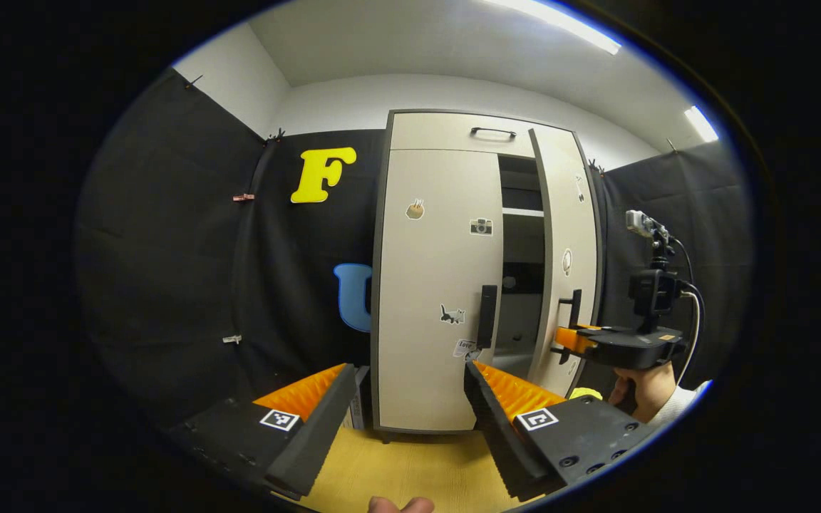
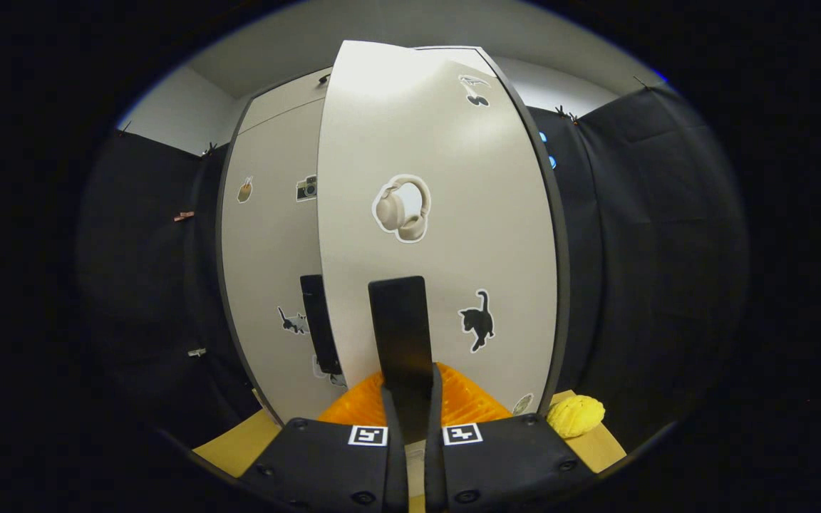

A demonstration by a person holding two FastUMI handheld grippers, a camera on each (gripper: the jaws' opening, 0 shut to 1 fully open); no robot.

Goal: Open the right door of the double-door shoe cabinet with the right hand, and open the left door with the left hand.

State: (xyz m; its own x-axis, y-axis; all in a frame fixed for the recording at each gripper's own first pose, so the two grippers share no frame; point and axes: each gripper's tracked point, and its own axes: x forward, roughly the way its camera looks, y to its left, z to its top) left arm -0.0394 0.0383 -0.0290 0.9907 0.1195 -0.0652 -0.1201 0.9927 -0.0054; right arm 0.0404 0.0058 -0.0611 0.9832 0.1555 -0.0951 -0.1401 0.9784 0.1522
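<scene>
In the left gripper view, shoe cabinet stands upright at centre on a wooden worktop, against the black booth wall. Left door is flush and closed, its dark vertical handle near the inner edge, stickers scattered on the face. Right door is swung partly out, edge toward the camera; the gap between the doors shows dark interior with a shelf. Top panel above the doors has a small horizontal handle. Left gripper is released, fingers spread wide, in front of the lower part of the left door, touching nothing; its right fingertip lies just below the left door handle in the picture, whether there's contact I can't tell. Right gripper is at the right door's handle, held by a hand with a light sleeve. In the right gripper view, right gripper is clenched on the right door handle, both fingers pressed against the lower end of the bar. Right door faces the camera, angled out from the cabinet, headphone sticker above the handle, cat sticker to its right. Left door sits behind it on the left, closed. Yellow knobbly object lies on the worktop near the right door's lower corner.
</scene>
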